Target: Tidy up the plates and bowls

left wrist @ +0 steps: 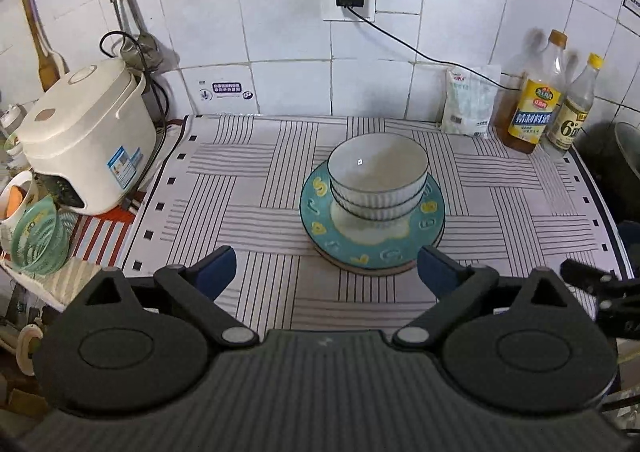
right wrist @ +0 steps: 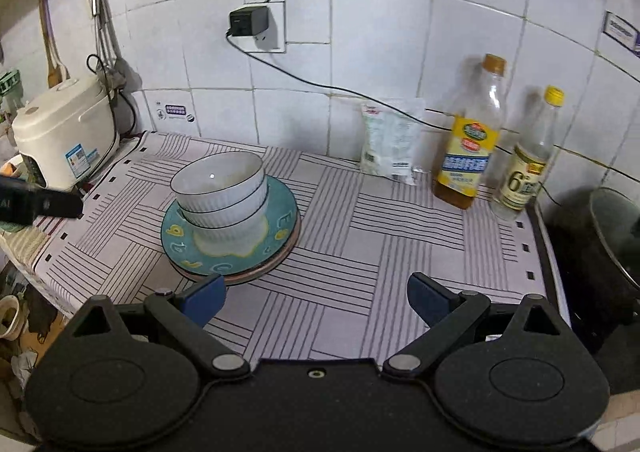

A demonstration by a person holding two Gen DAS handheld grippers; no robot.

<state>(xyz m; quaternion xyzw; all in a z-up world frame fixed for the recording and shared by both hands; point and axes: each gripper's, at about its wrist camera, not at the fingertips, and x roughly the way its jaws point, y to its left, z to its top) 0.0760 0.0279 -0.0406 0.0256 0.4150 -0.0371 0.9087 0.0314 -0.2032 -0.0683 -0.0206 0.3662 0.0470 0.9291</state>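
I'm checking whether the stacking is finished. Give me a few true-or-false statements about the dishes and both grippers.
1. Two white ribbed bowls sit nested on the teal plate. True.
2. The left gripper is clamped on the plate. False: its jaws stand wide apart, holding nothing.
3. The teal plate lies on another, pinkish plate. True.
4. The right gripper holds a bowl. False: it is open and empty.
5. The rice cooker stands between the two bottles. False: it is at the opposite end of the counter.
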